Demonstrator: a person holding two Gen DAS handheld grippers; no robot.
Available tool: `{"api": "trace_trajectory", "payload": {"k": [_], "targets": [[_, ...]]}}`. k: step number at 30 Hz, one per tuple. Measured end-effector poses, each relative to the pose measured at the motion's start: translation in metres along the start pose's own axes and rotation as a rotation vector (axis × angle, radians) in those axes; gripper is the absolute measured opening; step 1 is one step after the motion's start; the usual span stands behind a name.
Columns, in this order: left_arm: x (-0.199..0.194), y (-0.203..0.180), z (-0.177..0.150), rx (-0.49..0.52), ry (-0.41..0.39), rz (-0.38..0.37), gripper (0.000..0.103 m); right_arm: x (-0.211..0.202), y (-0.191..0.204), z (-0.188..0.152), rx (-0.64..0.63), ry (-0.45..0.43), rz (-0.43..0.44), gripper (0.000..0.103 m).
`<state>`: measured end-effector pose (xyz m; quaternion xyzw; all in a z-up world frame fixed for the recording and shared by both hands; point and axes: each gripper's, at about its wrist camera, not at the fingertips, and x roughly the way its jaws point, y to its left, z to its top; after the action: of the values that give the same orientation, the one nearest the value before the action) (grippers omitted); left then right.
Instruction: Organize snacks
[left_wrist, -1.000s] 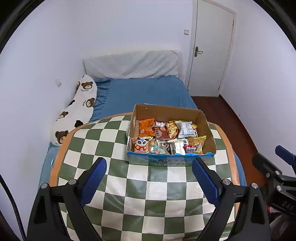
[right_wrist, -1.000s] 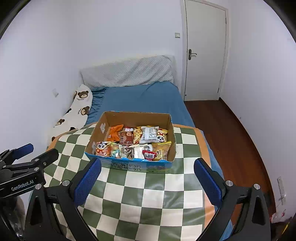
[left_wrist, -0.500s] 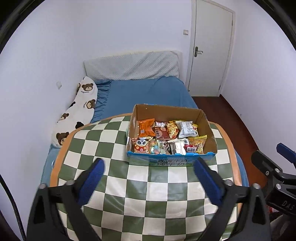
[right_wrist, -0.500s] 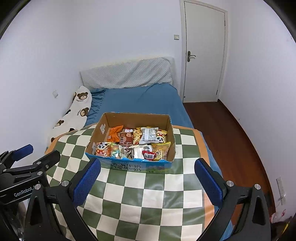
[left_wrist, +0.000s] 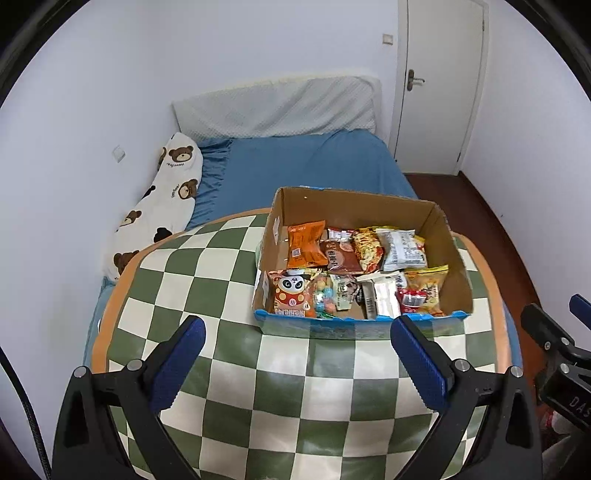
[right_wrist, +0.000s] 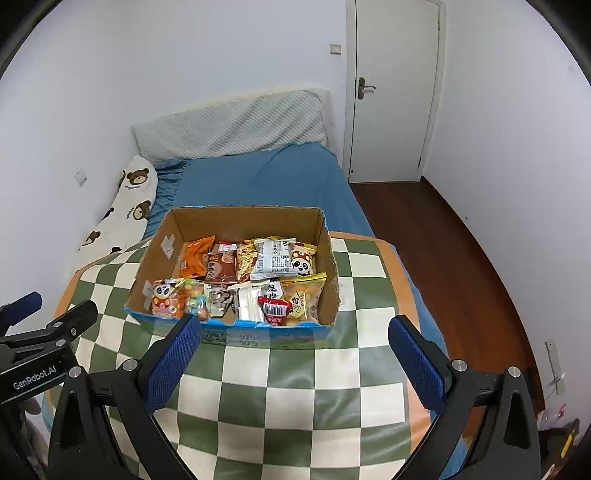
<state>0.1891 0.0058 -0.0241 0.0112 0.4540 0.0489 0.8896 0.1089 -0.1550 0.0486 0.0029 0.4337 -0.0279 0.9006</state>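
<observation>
A cardboard box (left_wrist: 448, 236) (right_wrist: 330, 254) stands on a green-and-white checkered table (left_wrist: 295, 387) (right_wrist: 295, 387). It holds several snack packets, among them an orange packet (left_wrist: 306, 244) (right_wrist: 196, 256), a white packet (left_wrist: 402, 249) (right_wrist: 273, 258) and a panda packet (left_wrist: 291, 291) (right_wrist: 166, 297). My left gripper (left_wrist: 297, 338) is open and empty, held above the table in front of the box. My right gripper (right_wrist: 295, 332) is open and empty, also in front of the box, level with its front wall.
A bed with a blue sheet (left_wrist: 303, 166) lies behind the table, with a bear-print pillow (left_wrist: 159, 206) along the left wall. A white door (right_wrist: 391, 88) and wooden floor (right_wrist: 443, 240) are on the right.
Both grippers have drifted slightly; the view of the box has shifted a little. Both stay open and empty.
</observation>
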Motion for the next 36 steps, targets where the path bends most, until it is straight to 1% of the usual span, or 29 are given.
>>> {"api": "trace_trajectory", "payload": {"k": [6,14,20,36], "targets": [[0.026,-0.003,0.009,0.009,0.032,0.016,0.103,0.034,-0.003,0.007,0.019,0.041,-0.001,0.103],[0.045,-0.008,0.01,0.028,0.075,0.009,0.103,0.063,-0.007,0.008,0.027,0.086,-0.012,0.103],[0.051,-0.009,0.01,0.028,0.092,-0.001,0.103,0.069,-0.006,0.008,0.022,0.096,-0.014,0.103],[0.047,-0.01,0.011,0.035,0.086,-0.004,0.103,0.062,0.002,0.01,0.002,0.089,-0.016,0.103]]}}
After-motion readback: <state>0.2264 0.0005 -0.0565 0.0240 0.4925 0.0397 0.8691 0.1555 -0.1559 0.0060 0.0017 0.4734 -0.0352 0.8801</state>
